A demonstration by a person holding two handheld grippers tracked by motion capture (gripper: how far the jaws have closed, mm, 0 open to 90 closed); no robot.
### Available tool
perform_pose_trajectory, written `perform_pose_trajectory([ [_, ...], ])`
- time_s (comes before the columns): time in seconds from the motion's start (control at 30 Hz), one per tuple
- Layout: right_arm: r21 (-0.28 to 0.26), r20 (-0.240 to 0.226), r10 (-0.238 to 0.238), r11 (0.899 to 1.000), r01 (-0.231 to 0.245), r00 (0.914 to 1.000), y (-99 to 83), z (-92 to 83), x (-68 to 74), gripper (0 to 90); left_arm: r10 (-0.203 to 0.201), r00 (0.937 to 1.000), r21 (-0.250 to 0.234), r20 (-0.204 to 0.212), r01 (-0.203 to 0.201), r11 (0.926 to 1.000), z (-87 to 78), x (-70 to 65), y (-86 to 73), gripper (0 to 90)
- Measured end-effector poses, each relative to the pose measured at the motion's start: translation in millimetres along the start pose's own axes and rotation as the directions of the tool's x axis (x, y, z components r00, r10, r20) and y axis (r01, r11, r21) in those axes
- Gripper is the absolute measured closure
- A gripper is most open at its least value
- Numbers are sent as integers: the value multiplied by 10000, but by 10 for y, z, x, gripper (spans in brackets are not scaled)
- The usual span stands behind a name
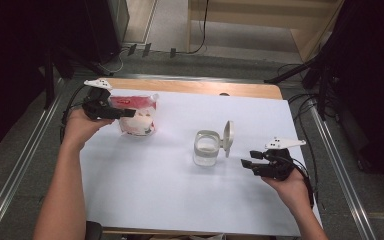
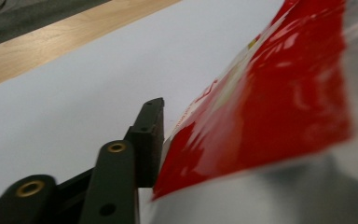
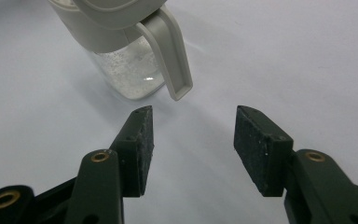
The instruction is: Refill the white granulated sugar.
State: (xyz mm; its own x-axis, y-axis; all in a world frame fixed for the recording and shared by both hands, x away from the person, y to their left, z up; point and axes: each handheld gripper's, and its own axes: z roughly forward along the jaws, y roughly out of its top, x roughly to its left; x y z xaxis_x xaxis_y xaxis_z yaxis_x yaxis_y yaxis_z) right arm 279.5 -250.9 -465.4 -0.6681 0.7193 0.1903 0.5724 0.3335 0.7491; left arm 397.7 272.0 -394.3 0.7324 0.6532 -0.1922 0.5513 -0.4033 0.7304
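A soft bag (image 1: pixel 136 116) with a red top and a clear, whitish lower part stands at the table's far left. My left gripper (image 1: pixel 129 114) reaches across it from the left. In the left gripper view one pad (image 2: pixel 154 135) lies against the bag's red film (image 2: pixel 279 93), which hides the other jaw. A clear jar (image 1: pixel 206 149) with its white flip lid (image 1: pixel 228 136) stood open sits mid-table. My right gripper (image 1: pixel 249 159) rests just right of it, open. In the right gripper view the jar (image 3: pixel 130 70) is beyond the gripper (image 3: pixel 191 123), and nothing is between its jaws.
A white sheet (image 1: pixel 180 200) covers the table, and a strip of bare wood (image 1: pixel 205 88) shows along its far edge. Metal rails (image 1: pixel 335 165) run down both sides of the table. Cables lie on the floor behind.
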Motion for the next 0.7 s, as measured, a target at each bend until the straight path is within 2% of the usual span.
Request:
perform_pose_trajectory([
  [0.1, 16, 12, -24, 10000, 24, 10000, 1, 10, 1, 480, 33, 10000, 107, 8, -33, 9999, -10, -28, -4, 641],
  [0.23, 41, -29, 10, 10000, -10, 10000, 5, 28, 14, 478, -172, 9998, -233, 90, 174, 9996, 2, -82, -46, 759],
  [0.37, -29, -147, 5, 10000, -5, 9999, 16, 40, 26, 474, -370, 9992, -175, 115, 372, 9992, 6, -107, -50, 800],
  [0.5, -68, -222, -39, 10000, 37, 9997, 23, 51, 40, 473, -1322, 9909, -217, 255, 1328, 9909, 7, -123, -68, 826],
  [0.57, -74, -314, 113, 9999, -115, 9994, 34, 53, 57, 473, -1441, 9894, -189, 207, 1444, 9893, -2, -136, -78, 865],
  [0.63, -181, -417, 207, 9996, -215, 9989, 48, 54, 68, 470, -1585, 9874, -250, 18, 1585, 9870, -14, -144, -70, 889],
  [0.67, -215, -440, 220, 9995, -229, 9988, 57, 52, 78, 465, -1674, 9855, -321, -287, 1665, 9855, -22, -154, -63, 892],
  [0.7, -272, -497, 238, 9993, -252, 9985, 65, 54, 89, 458, -1828, 9824, -408, -394, 1813, 9826, -22, -161, -55, 900],
])
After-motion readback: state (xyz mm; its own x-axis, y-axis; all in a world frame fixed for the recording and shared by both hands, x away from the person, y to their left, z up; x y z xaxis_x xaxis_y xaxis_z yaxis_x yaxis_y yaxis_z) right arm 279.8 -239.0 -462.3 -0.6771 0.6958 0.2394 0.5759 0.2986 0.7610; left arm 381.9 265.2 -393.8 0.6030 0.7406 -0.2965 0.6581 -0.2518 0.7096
